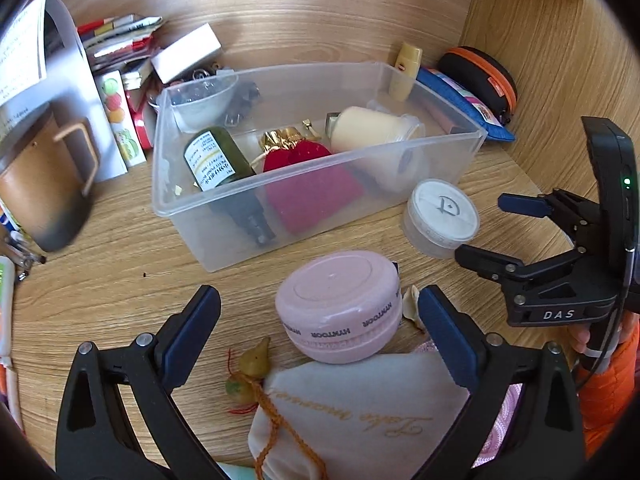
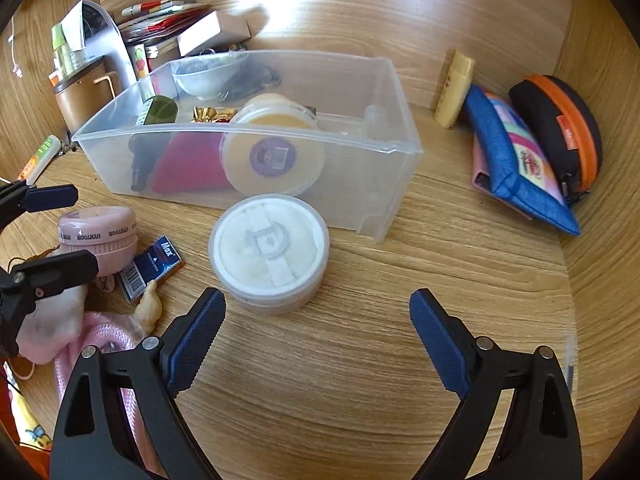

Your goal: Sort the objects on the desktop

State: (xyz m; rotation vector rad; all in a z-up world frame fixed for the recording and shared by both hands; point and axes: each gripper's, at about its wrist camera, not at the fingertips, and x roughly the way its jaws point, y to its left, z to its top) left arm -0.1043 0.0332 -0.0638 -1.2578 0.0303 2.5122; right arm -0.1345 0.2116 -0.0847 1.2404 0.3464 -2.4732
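Note:
A clear plastic bin [image 1: 440, 92] [image 2: 400, 120] stands on the wooden desk, holding a green bottle [image 1: 216, 160], a red pouch [image 1: 308, 184] and a cream jar [image 1: 372, 128] [image 2: 272, 156]. In front of it sit a white round jar [image 1: 440, 216] [image 2: 268, 248] and a pink round case [image 1: 340, 304] [image 2: 98, 236]. My left gripper [image 1: 320, 300] is open, its fingers on either side of the pink case without touching it. My right gripper [image 2: 316, 304] [image 1: 496, 228] is open just short of the white jar, nothing between its fingers.
A grey drawstring pouch [image 1: 360, 420], a small gourd charm [image 1: 252, 360] and a blue Max box [image 2: 152, 268] lie near the pink case. A brown mug [image 1: 44, 184], books [image 1: 120, 36], a yellow tube [image 2: 454, 92], a blue pouch [image 2: 516, 156] and a black-orange case [image 2: 560, 128] ring the bin.

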